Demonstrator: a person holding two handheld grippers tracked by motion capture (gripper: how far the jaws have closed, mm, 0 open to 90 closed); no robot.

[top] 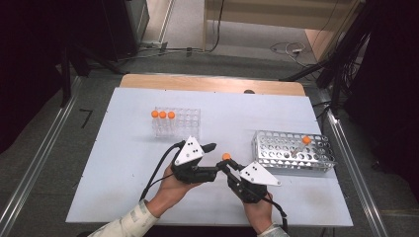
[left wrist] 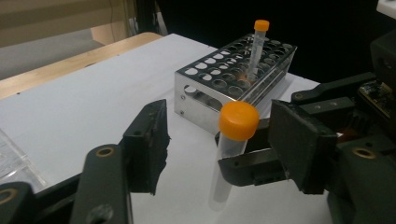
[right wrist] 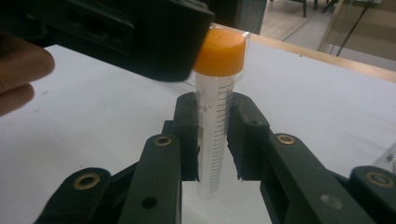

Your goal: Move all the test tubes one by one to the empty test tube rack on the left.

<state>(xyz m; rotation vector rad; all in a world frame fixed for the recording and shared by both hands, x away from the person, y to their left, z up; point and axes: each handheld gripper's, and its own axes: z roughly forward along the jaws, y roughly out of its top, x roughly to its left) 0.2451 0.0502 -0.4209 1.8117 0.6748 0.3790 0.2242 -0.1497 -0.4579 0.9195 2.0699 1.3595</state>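
While clamped upright on tube (right wrist: 215, 116), right gripper (right wrist: 214, 140).

The tube's (right wrist: 215, 116) sides were covered where the right gripper's (right wrist: 215, 140) fingers (right wrist: 187, 135) clamped it, and its printed scale was too blurred to read. The left gripper (right wrist: 135, 32) loomed dark and smeared, cut off by the top edge. In the high view, the clear rack's (top: 177, 122) wells were too small to count.
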